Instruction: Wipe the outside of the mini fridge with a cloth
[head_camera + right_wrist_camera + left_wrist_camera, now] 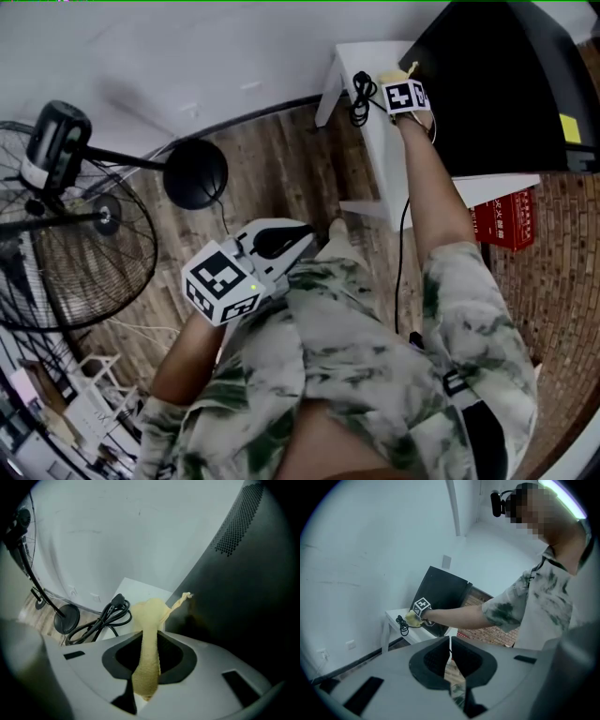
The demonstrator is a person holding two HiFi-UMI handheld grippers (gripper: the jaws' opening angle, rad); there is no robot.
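Note:
The black mini fridge (506,84) stands on a white table (370,141) at the upper right. My right gripper (405,94) is stretched out to the fridge's left side, low near the table top, and is shut on a yellow cloth (398,73). In the right gripper view the cloth (150,613) runs up between the jaws of that gripper (149,641) and its tip touches the fridge's dark wall (243,588). My left gripper (267,253) is held back by the person's chest, shut and empty; its jaws (450,656) meet with nothing between them.
A coiled black power cable (361,94) lies on the table just left of the cloth. A standing fan (56,216) with a round black base (195,173) stands on the wooden floor at left. A red box (506,220) sits on a shelf under the fridge.

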